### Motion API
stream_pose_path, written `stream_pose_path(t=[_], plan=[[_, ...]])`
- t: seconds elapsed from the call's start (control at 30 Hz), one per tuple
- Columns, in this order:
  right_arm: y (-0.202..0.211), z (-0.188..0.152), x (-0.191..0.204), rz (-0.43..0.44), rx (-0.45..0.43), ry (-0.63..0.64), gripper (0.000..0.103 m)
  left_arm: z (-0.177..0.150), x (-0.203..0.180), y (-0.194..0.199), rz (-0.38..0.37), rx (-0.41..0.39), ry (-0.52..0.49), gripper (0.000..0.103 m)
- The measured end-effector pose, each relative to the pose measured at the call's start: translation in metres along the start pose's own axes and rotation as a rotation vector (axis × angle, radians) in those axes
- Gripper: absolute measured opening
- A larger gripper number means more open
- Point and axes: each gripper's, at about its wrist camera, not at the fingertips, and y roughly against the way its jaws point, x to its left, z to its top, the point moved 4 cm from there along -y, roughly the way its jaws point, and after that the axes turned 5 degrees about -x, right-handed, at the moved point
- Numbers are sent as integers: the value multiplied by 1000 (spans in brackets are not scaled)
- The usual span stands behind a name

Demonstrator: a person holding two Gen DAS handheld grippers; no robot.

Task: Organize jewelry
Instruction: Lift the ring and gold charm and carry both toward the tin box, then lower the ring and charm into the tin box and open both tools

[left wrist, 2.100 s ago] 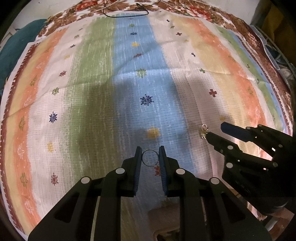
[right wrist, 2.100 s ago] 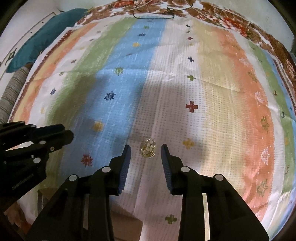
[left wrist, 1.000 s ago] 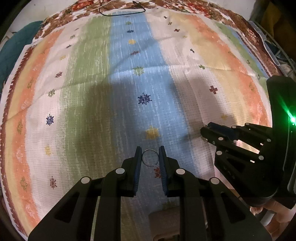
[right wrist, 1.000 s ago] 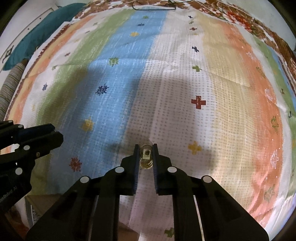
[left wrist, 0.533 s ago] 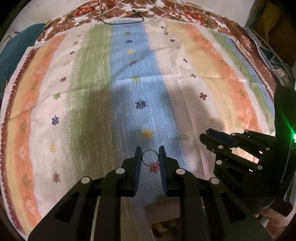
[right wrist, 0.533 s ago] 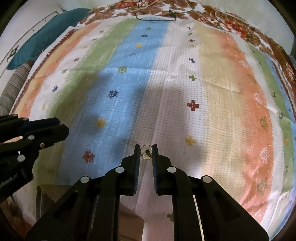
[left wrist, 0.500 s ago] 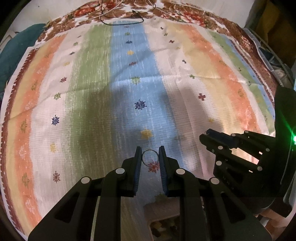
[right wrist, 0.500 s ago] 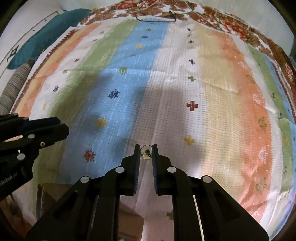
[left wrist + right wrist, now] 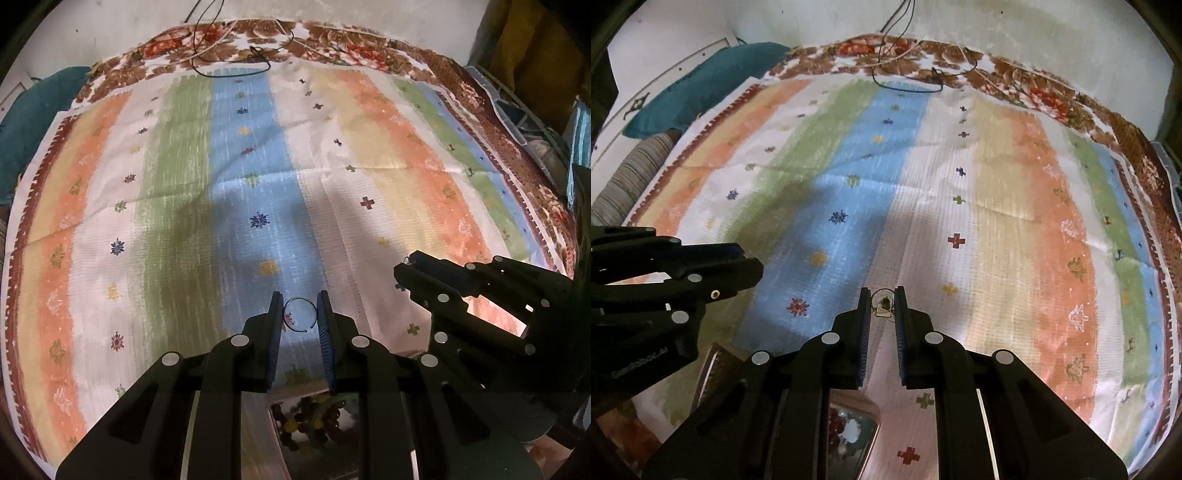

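Observation:
A thin wire ring (image 9: 300, 314) is pinched between the blue pads of my left gripper (image 9: 300, 314), held above the striped cloth (image 9: 236, 184). My right gripper (image 9: 882, 303) is shut on a small gold earring (image 9: 883, 305) with a dark centre, also lifted off the cloth. In the left wrist view the right gripper (image 9: 408, 267) reaches in from the right. The left gripper (image 9: 750, 266) shows at the left of the right wrist view. Below the fingers lies a jewelry box (image 9: 314, 417) with beads inside, partly hidden by the gripper bodies.
The cloth covers a bed with a floral brown border (image 9: 332, 40). A black cable (image 9: 236, 62) lies at the far edge. A teal pillow (image 9: 701, 81) and a striped bolster (image 9: 628, 181) sit at the left. The box's mirrored lid (image 9: 849, 432) shows near the front edge.
Both grippers have risen off the cloth with their pieces still held, so more of the bed and wall shows. The jewelry box has come into view below the fingers.

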Motion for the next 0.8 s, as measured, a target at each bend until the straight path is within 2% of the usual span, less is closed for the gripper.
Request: stream_pose_path(t=[0.8], plan=[[76,-30,15,85,-111,2,14,-42,-27,71,-64,-113,-55,18]])
